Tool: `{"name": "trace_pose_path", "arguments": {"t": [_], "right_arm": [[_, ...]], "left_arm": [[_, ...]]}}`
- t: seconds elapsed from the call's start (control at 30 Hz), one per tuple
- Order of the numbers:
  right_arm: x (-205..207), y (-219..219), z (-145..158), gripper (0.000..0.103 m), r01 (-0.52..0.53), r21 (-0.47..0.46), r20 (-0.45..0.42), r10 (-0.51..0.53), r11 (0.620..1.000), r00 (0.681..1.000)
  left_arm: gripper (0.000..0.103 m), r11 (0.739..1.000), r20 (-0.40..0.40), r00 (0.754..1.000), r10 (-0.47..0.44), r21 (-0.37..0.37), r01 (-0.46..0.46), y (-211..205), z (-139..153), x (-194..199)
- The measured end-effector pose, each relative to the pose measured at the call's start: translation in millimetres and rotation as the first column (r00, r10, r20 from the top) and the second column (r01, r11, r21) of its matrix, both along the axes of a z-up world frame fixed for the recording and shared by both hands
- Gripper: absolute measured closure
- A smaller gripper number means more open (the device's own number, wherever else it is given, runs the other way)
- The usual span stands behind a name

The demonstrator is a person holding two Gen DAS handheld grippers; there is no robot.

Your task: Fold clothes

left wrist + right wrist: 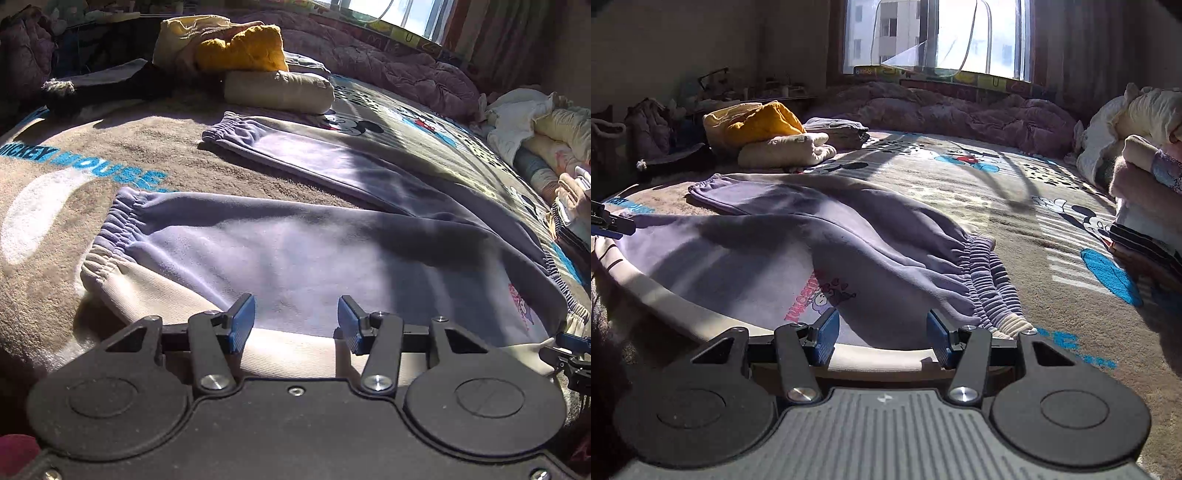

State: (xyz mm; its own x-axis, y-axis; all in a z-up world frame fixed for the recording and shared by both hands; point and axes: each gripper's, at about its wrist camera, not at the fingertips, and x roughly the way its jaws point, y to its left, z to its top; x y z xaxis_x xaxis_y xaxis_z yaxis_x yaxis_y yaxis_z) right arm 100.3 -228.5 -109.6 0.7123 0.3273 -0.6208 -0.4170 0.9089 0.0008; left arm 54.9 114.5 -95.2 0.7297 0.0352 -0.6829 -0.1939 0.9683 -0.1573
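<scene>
**Both claws at the near edge of the trousers**

My left claw (296, 325) is spread wide, blue pads (242, 322) apart, nothing between them. It sits low over the cream side stripe (162, 295) of the lavender fleece jogging trousers (295, 247), near the elastic-cuffed leg end.

My right claw (882, 338) is likewise released, jaws parted, over the same cream stripe at the waistband end; the ribbed elastic waistband (982, 280) bunches just right of it. A pink cartoon print (820, 295) lies just ahead of the pads.

The trousers lie flat on the beige Mickey Mouse fleece blanket (74, 173), legs splayed in a V, far leg running toward the back left.

Behind: a mustard-yellow knitted garment (243, 50) atop a cream rolled bundle (277, 90). A heap of pale clothes (1137, 125) sits at right. A rumpled mauve quilt (960, 110) lies under the window.
</scene>
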Motion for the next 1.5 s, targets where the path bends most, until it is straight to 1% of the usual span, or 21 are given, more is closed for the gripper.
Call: {"name": "trace_pose_path", "arguments": {"t": [0.03,0.07,0.1,0.17,0.27,0.4,0.5,0.6,0.7,0.8,0.87,0.93,0.97,1.0,1.03,1.13,1.2,1.27,1.37,1.4,1.5], "right_arm": [[-4.1,2.9,-3.7,0.046,-0.004,-0.025,-0.003,0.004,1.000,1.000],[-8.9,6.1,-0.9,0.046,-0.011,-0.053,0.012,0.012,0.999,1.000],[-12.3,6.7,2.3,0.047,-0.013,-0.056,0.015,0.013,0.998,1.000],[-20.6,3.4,1.9,0.047,-0.005,-0.046,0.000,0.005,0.999,1.000],[-27.7,3.2,1.3,0.047,0.002,-0.045,-0.017,-0.003,0.999,1.000],[-33.1,2.2,4.6,0.047,0.007,-0.026,-0.013,-0.008,1.000,1.000],[-36.4,-4.2,18.0,0.047,0.014,0.064,0.017,-0.015,0.998,1.000],[-37.4,-12.9,34.3,0.047,0.043,0.176,0.027,-0.049,0.983,0.998],[-36.7,-26.9,46.7,0.047,0.098,0.315,0.035,-0.115,0.944,0.993],[-31.1,-42.4,47.2,0.047,0.148,0.430,0.034,-0.180,0.891,0.983],[-25.4,-55.7,42.4,0.047,0.174,0.486,0.045,-0.224,0.856,0.974],[-17.6,-70.7,33.3,0.047,0.203,0.537,0.038,-0.264,0.819,0.964],[-7.8,-81.0,25.9,0.046,0.239,0.575,-0.009,-0.286,0.783,0.958],[1.0,-87.6,21.6,0.045,0.269,0.596,-0.048,-0.300,0.757,0.953],[9.7,-91.8,21.8,0.046,0.282,0.598,-0.058,-0.310,0.751,0.949],[42.3,-104.1,28.9,0.046,0.267,0.569,-0.009,-0.318,0.778,0.948],[73.3,-117.1,25.1,0.045,0.272,0.581,-0.057,-0.295,0.767,0.954],[109.0,-127.3,12.8,0.045,0.276,0.594,-0.131,-0.247,0.756,0.960],[154.5,-125.6,6.4,0.044,0.235,0.564,-0.183,-0.157,0.792,0.970],[165.2,-122.6,4.1,0.041,0.215,0.559,-0.196,-0.124,0.801,0.973],[194.2,-116.1,-10.9,0.040,0.198,0.530,-0.255,-0.068,0.824,0.965]], "left_arm": [[0.048,0.998,0.019,1.000,-0.016,0.055,0.015,-8.9,1.1,-4.0],[0.048,0.994,0.037,0.999,-0.033,0.109,0.028,-17.8,2.2,-8.0],[0.048,0.989,0.057,0.997,-0.048,0.139,0.040,-23.7,3.5,-11.6],[0.046,0.994,0.097,0.993,-0.066,0.093,0.057,-21.9,5.7,-15.8],[0.043,0.995,0.037,0.997,-0.064,0.078,0.061,-19.7,-4.4,-11.5],[0.042,0.998,0.044,0.998,-0.047,0.032,0.046,-16.0,5.2,-17.7],[0.042,1.000,0.061,0.998,-0.009,-0.017,0.010,-6.8,12.9,-24.7],[0.043,0.996,0.086,0.996,0.037,-0.081,-0.030,4.4,25.4,-32.3],[0.043,0.986,0.110,0.991,0.080,-0.153,-0.062,17.4,42.7,-36.9],[0.043,0.967,0.107,0.986,0.130,-0.234,-0.102,32.2,56.3,-34.5],[0.043,0.952,0.101,0.983,0.154,-0.283,-0.120,41.7,63.4,-29.7],[0.043,0.947,0.105,0.981,0.163,-0.296,-0.126,48.7,68.3,-23.6],[0.042,0.947,0.108,0.980,0.165,-0.295,-0.127,51.6,69.7,-20.1],[0.042,0.948,0.108,0.980,0.165,-0.292,-0.127,54.7,69.2,-15.7],[0.042,0.948,0.104,0.980,0.169,-0.291,-0.132,58.6,67.6,-10.5],[0.042,0.941,0.093,0.977,0.193,-0.301,-0.157,69.6,62.9,4.6],[0.042,0.932,0.095,0.974,0.206,-0.322,-0.166,78.5,61.8,18.4],[0.042,0.928,0.106,0.972,0.210,-0.334,-0.164,86.1,65.6,34.6],[0.041,0.930,0.130,0.971,0.202,-0.336,-0.148,95.3,73.4,60.5],[0.041,0.930,0.134,0.970,0.201,-0.337,-0.146,98.5,74.9,69.7],[0.040,0.934,0.128,0.969,0.211,-0.320,-0.161,110.9,73.8,107.8]]}}
